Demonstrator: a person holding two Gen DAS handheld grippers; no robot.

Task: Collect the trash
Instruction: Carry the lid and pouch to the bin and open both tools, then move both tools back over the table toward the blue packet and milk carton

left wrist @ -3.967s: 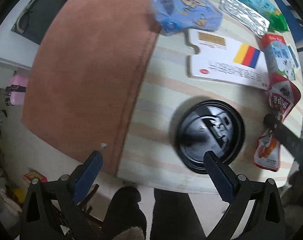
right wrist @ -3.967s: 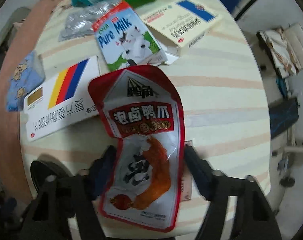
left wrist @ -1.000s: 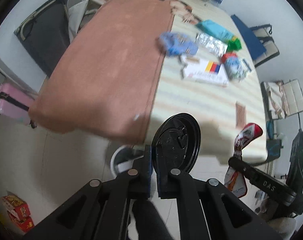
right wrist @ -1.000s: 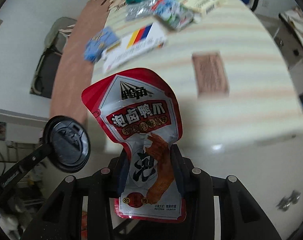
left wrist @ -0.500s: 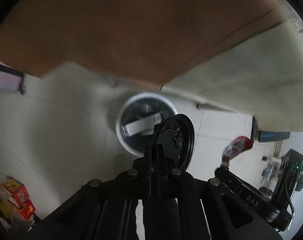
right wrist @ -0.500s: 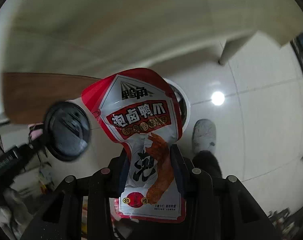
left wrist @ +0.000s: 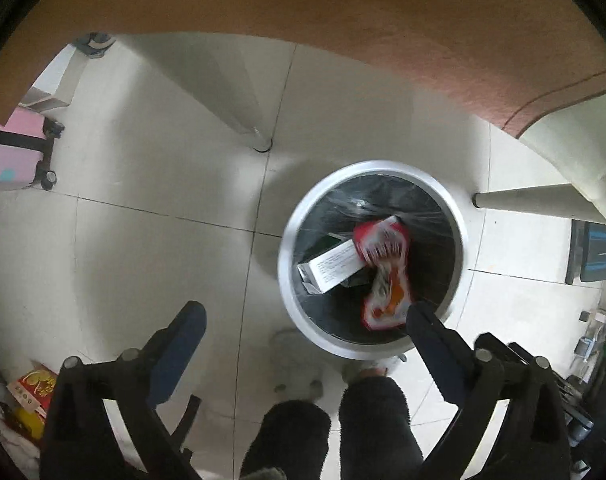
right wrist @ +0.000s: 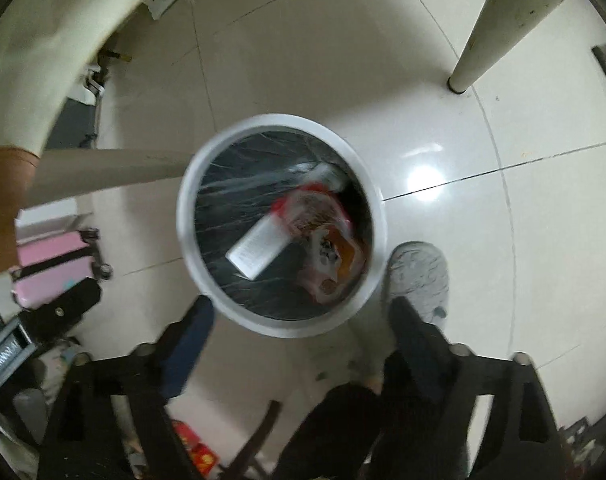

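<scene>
A round white bin (left wrist: 289, 240) with a black liner stands on the tiled floor below both grippers; it also shows in the right wrist view (right wrist: 185, 208). Inside lie the red snack pouch (left wrist: 383, 268) and a white box (left wrist: 331, 264), also seen in the right wrist view as the pouch (right wrist: 319, 232) and box (right wrist: 259, 248). The black lid is not visible. My left gripper (left wrist: 303, 320) is open and empty above the bin's near rim. My right gripper (right wrist: 299, 312) is open and empty above the bin.
Cream table legs (left wrist: 535, 200) (right wrist: 487, 24) stand beside the bin, under the brown table edge (left wrist: 343, 12). A pink suitcase (left wrist: 11, 156) stands at the left. The person's slipper (right wrist: 419, 276) and dark trouser legs (left wrist: 343, 420) are close to the bin.
Both grippers have opened. The black lid has left the left gripper and the red pouch has left the right gripper; the pouch now lies in the bin. Both views now look straight down.
</scene>
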